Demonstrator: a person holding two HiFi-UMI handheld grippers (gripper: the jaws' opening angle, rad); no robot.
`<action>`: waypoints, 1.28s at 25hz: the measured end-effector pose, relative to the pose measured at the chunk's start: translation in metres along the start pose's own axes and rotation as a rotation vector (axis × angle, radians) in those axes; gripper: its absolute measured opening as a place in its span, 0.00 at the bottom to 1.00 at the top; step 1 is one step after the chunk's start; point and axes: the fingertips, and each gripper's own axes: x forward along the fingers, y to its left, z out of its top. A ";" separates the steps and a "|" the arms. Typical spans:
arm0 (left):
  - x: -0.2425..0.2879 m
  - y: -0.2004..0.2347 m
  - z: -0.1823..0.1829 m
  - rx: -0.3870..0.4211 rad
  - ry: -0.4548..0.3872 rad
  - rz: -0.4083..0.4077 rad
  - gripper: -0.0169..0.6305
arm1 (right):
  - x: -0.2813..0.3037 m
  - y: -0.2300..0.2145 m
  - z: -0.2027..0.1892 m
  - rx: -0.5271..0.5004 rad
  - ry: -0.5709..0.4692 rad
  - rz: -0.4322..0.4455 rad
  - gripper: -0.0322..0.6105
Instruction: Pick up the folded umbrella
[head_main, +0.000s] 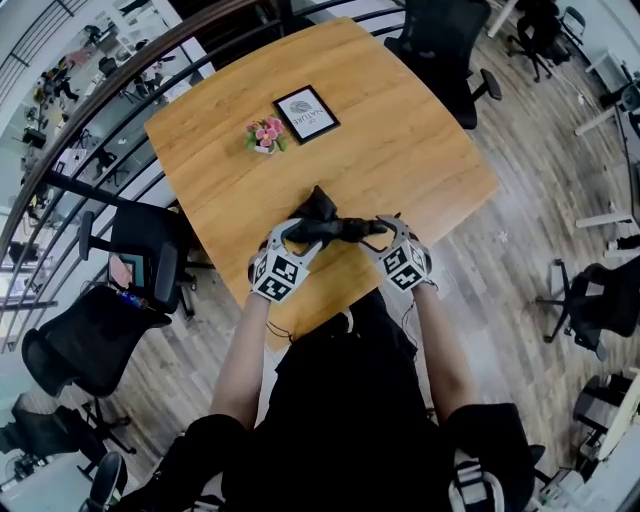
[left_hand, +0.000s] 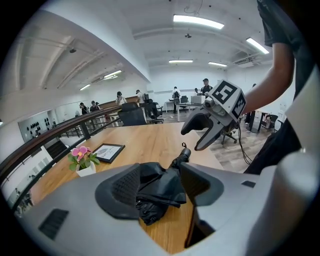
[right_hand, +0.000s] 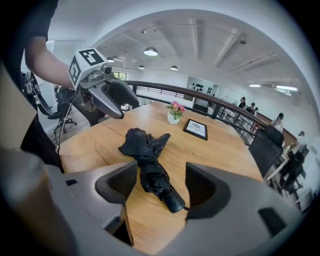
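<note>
A black folded umbrella (head_main: 335, 228) lies on the wooden table (head_main: 400, 140) near its front edge, crumpled canopy end to the left, handle end to the right. My left gripper (head_main: 287, 240) is open, its jaws on either side of the canopy end (left_hand: 155, 192), and the fabric reaches close to both pads. My right gripper (head_main: 388, 234) is open too. It straddles the shaft and handle end (right_hand: 172, 200), with bare wood showing between the umbrella and each jaw. The two grippers face each other across the umbrella; the right gripper (left_hand: 207, 131) shows in the left gripper view and the left gripper (right_hand: 111, 99) in the right gripper view.
A small pot of pink flowers (head_main: 264, 134) and a framed card (head_main: 306, 113) stand further back on the table. Black office chairs (head_main: 445, 50) (head_main: 140, 250) stand round it, and a railing (head_main: 90, 110) runs along the far left. My body is against the table's front edge.
</note>
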 end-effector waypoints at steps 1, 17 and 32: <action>0.003 0.001 -0.002 -0.005 0.007 -0.005 0.42 | 0.004 0.000 -0.001 -0.002 0.004 0.009 0.55; 0.061 0.000 -0.049 0.002 0.212 -0.126 0.47 | 0.068 0.007 -0.032 -0.099 0.103 0.242 0.56; 0.092 -0.013 -0.079 0.121 0.354 -0.241 0.50 | 0.085 0.024 -0.036 -0.127 0.127 0.430 0.52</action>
